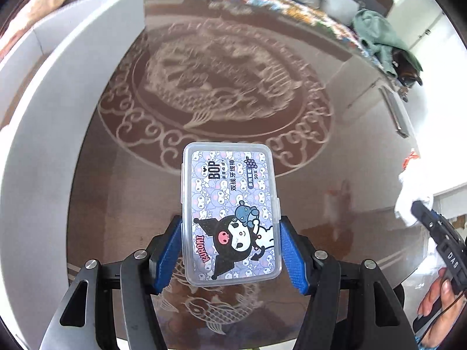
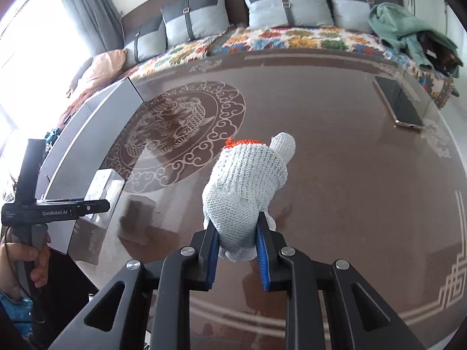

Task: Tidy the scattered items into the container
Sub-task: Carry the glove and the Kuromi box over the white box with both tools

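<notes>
We've got the left gripper (image 1: pixel 230 250) clamped on a flat clear-plastic floss pick box (image 1: pixel 230 213), rounded corners, with a glossy purple cartoon label, its blue ribbed pads (image 1: pixel 167 250) pressing both long sides. It hangs above the glossy brown table (image 1: pixel 335 151), which has pale swirly carving (fish and cloud curls). The right gripper (image 2: pixel 238 250) is pinched on a chunky white knit glove (image 2: pixel 248 183) with an orange cuff edge, the soft fabric bunching between the pads. A grey smooth-walled container (image 2: pixel 96 125) sits at the table's left edge, and a slim phone (image 2: pixel 400 105) lies far right.
</notes>
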